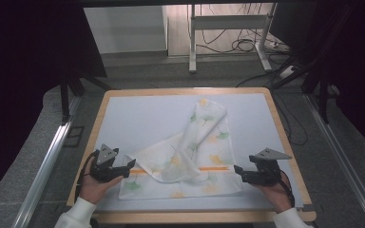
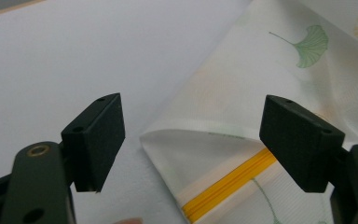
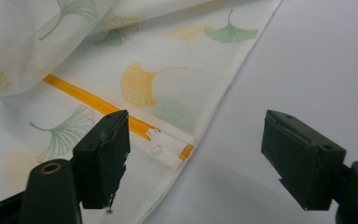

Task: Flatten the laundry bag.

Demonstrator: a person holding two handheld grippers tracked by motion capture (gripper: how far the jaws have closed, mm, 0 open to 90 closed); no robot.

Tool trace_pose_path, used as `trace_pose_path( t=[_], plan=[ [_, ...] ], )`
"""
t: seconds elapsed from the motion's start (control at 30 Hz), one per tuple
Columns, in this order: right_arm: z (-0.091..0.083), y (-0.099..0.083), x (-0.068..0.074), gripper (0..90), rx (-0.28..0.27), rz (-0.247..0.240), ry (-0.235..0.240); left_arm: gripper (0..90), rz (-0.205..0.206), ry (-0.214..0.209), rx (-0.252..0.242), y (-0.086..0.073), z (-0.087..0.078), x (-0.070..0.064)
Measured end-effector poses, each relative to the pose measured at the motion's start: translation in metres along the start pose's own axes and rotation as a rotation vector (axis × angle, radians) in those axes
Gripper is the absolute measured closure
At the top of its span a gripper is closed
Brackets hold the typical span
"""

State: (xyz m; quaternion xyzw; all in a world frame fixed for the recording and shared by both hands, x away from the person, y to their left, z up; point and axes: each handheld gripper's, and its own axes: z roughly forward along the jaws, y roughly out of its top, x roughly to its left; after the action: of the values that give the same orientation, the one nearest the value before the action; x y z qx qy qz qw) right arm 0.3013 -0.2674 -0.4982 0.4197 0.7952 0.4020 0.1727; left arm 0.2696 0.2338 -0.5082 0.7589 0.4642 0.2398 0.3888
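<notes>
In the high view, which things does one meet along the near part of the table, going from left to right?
Black left gripper with grey three-cornered plate → white mesh laundry bag printed with green and yellow ginkgo leaves, crossed by an orange zipper → black right gripper, both grippers open.

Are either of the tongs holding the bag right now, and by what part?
Nothing is held. Left tongs and right tongs are both open, each at an edge of the mesh bag, jaws clear of it.

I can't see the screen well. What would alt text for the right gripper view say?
Two black gripper jaws stand wide open over the edge of a white mesh bag printed with green and orange ginkgo leaves. Its orange zipper ends at a white pull tab near the left jaw; pale table lies to the right.
</notes>
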Motion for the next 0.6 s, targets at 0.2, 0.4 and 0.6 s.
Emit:
trace_pose_path(
  t=[0.2, 0.4, 0.6],
  plan=[
    [-0.008, 0.001, 0.002, 31.9, -0.033, -0.009, 0.011, 21.3, -0.026, -0.044, 0.0, 0.002, -0.003, -0.004],
    [-0.011, 0.004, 0.002, 39.7, -0.05, -0.011, 0.036, 21.5, -0.044, -0.062, -0.013, 0.007, -0.001, -0.004],
    [-0.007, 0.005, 0.001, 50.8, -0.036, -0.02, 0.064, 21.9, -0.017, -0.076, 0.009, 0.008, 0.008, -0.006]
  ],
)
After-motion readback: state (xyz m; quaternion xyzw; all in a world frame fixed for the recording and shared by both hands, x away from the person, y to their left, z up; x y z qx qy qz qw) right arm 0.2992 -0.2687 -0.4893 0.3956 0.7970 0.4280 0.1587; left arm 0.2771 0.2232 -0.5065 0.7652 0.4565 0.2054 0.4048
